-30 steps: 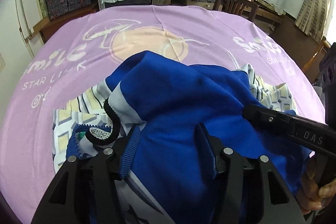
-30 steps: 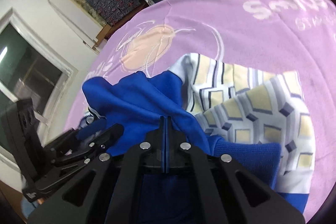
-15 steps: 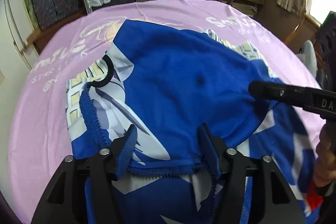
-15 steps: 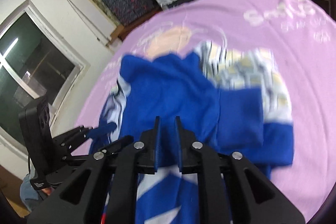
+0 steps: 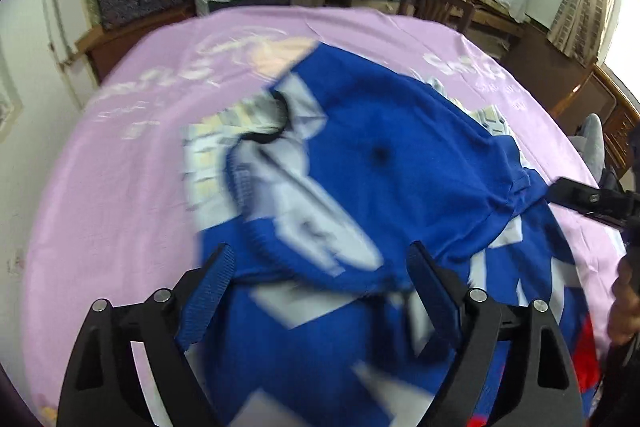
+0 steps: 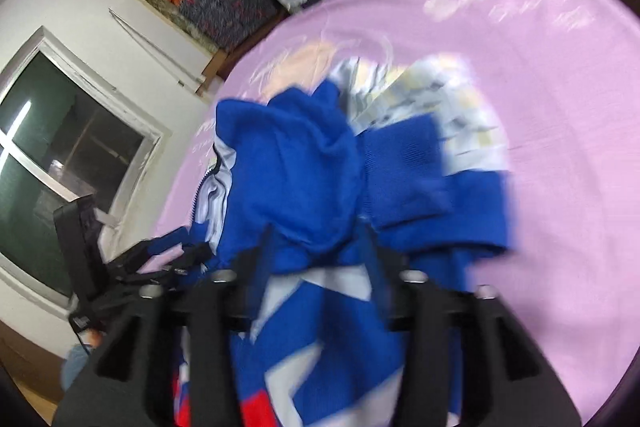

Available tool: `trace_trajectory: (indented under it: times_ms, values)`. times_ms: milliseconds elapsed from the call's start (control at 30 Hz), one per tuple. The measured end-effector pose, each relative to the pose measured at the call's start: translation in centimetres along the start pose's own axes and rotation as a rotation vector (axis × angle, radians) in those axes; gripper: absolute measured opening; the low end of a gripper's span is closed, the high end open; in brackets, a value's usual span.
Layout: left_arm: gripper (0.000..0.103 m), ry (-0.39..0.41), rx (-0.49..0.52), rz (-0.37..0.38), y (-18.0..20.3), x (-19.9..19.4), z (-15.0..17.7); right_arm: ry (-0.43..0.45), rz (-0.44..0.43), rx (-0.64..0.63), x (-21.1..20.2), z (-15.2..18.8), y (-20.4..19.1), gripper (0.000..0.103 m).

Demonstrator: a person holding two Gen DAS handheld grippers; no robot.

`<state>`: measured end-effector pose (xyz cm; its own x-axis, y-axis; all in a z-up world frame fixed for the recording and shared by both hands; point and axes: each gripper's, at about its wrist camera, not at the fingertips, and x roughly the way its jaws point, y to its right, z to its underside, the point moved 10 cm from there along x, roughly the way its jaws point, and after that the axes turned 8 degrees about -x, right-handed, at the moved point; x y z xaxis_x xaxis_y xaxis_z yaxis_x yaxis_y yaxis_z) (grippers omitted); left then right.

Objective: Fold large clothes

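Lying on 1 pink cloth [image 5: 120, 187]: 1 blue jersey [image 5: 400, 163], 1 patterned garment [image 6: 460, 99].

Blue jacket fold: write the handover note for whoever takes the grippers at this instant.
Left gripper: jaws opening, wide apart over the blue jacket, not pinching it.
Right gripper: jaws opening, cloth between them but not pressed.
Jacket lies bunched on the pink sheet, over a patterned garment.
Done: part of the jacket laid over itself.
Left: flatten the bunch, finish the fold; patterned garment is untouched.
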<state>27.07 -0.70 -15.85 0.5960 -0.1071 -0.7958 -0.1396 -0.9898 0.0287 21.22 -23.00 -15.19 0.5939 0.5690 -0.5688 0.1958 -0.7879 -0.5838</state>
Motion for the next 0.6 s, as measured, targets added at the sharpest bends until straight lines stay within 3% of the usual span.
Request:
trace_trajectory:
  times_ms: [167,267,367,600]
  values:
    - [0.088,-0.007,-0.123,0.018,-4.5,-1.7,1.3,0.003,0.023,0.058,-2.8,2.0,3.2,0.049]
    - [0.08,-0.058,-0.173,0.032,-6.0,-1.1,2.8,-0.025,-0.005,0.12,-2.5,3.5,4.7,0.049]
    - [0.072,-0.112,-0.182,0.052,-6.1,-0.4,4.3,-0.052,-0.048,0.154,-1.7,4.4,4.8,0.049]
    - [0.067,-0.114,-0.168,0.141,-4.6,-0.3,5.0,-0.093,-0.119,0.173,-0.5,5.2,3.6,0.049]
